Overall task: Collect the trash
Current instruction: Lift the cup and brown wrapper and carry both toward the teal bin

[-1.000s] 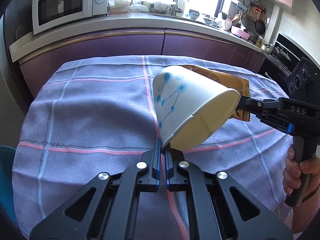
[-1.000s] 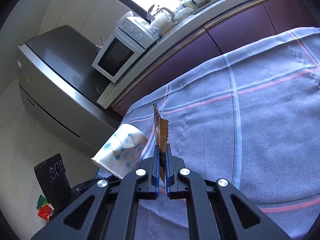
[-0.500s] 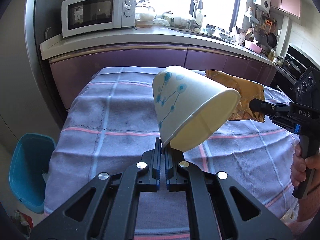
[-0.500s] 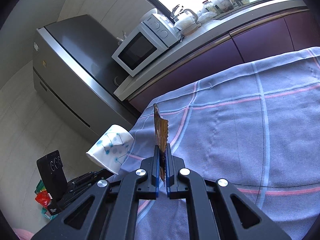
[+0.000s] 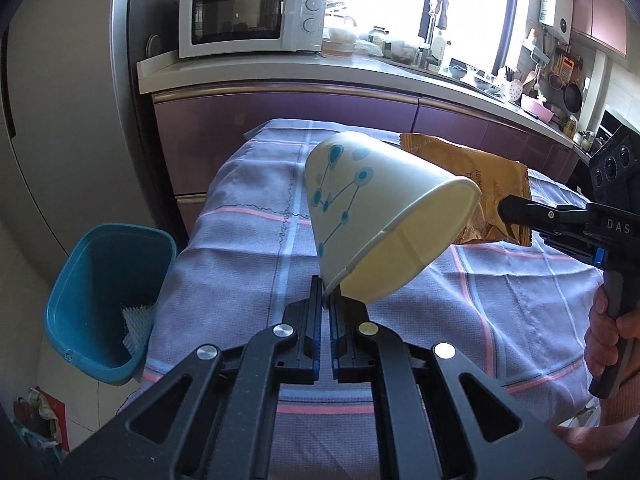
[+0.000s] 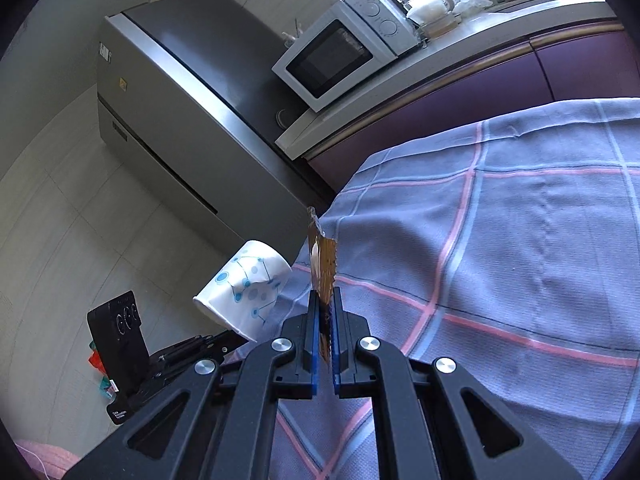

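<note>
Nearest to us, our left tool [image 5: 326, 304] is clamped shut on the rim of a white paper cup [image 5: 372, 204] with a blue dot-and-line print. The cup is tipped on its side in the air above the tabletop [image 5: 240, 280], its open mouth turned back towards the camera. Our right tool [image 6: 325, 312] is pinched tight on the edge of a brown snack wrapper [image 6: 322, 268], which stands up edge-on between the pads. From the left wrist view the same wrapper [image 5: 472, 184] hangs flat just behind the cup, and a hand [image 5: 608, 336] grips the right tool's handle at the frame's right edge. Both pieces of trash are held clear of the checked lilac tablecloth [image 6: 520, 260]. Further left, a blue waste bin [image 5: 104, 296] stands on the floor beside the tabletop, with something pale inside. Beyond, a white microwave [image 5: 252, 16] sits on the kitchen counter [image 5: 360, 72] above purple cabinet fronts.
</note>
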